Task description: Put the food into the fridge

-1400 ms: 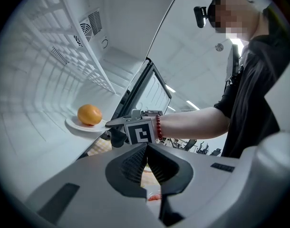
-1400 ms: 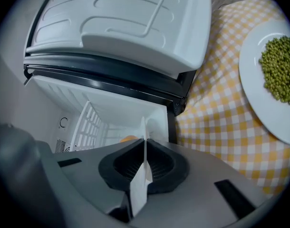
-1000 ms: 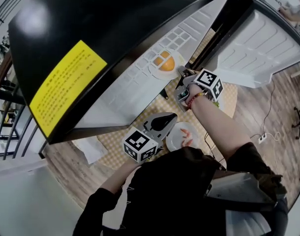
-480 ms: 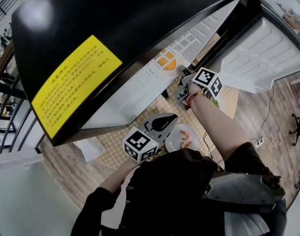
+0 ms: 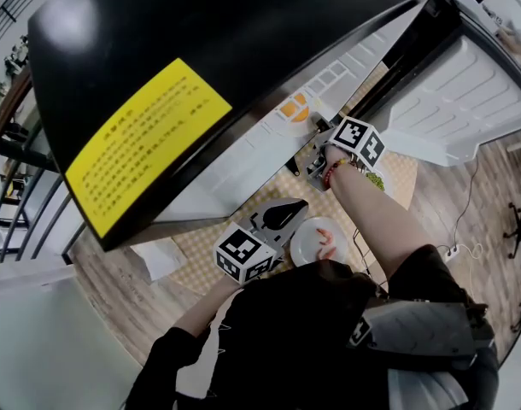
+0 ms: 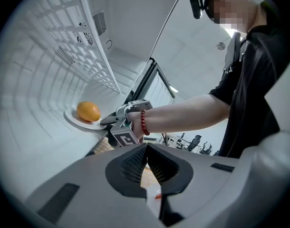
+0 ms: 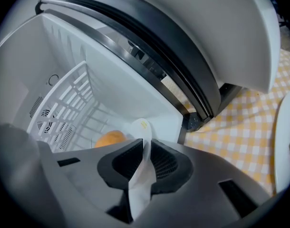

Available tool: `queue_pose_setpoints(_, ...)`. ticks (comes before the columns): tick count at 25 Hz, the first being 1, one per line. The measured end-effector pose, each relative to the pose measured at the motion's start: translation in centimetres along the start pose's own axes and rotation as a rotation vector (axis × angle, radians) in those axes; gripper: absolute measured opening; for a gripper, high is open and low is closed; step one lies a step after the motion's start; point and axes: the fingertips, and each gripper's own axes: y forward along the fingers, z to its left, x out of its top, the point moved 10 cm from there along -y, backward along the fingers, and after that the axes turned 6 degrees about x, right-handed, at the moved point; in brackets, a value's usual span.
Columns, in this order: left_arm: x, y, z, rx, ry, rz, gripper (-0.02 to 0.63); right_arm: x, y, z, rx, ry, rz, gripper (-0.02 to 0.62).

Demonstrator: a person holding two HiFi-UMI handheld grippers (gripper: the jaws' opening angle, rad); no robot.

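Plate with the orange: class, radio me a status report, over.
Right gripper jaws just opening, plate rim between them. Left gripper shut, empty, outside fridge. Plate with orange rests inside fridge. Door open.

I count one black fridge with one yellow sticker on top, one orange, three white plates and one checked tablecloth.

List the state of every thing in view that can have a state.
Fridge: door open.
Orange: on its plate, inside the fridge.
Plate: resting inside the fridge.
Right gripper: fingers have just been opening, plate rim between them.
Left gripper: fingers together, empty.
Second plate: on the table, outside the fridge.
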Motion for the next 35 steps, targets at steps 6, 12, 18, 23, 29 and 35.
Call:
queue_pose_setpoints(6, -0.5, 0.0, 0.0, -0.003, -0.003, 0.008, 0.014, 0.1, 0.4, 0.7, -0.022, -0.137, 0.020, 0.057)
queue_pose_setpoints(12, -0.6, -0.2, 0.1, 0.004, -0.005, 0.013, 0.014, -0.1, 0.6, 1.2, -0.033, -0.250, 0.032, 0.066)
queue_pose_setpoints(18, -0.6, -0.2, 0.1, 0.005, -0.017, -0.005, 0.014, -0.3, 0.8, 1.7, -0.057, -0.352, 0.049, 0.078)
queue_pose_setpoints(23, -0.6, -0.4, 0.2, 0.011, -0.016, -0.003, 0.014, -0.5, 0.9, 2.0, -0.068, -0.427, 0.061, 0.086)
queue_pose_setpoints(29, -0.7, -0.5, 0.1, 0.011, -0.020, -0.002, 0.014, -0.7, 0.9, 2.3, -0.094, -0.479, 0.061, 0.094)
queue_pose_setpoints(35, -1.0, -0.7, 0.2, 0.014, -0.021, 0.000, 0.014, -0.9, 0.9, 2.5, -0.102, -0.524, 0.060, 0.103)
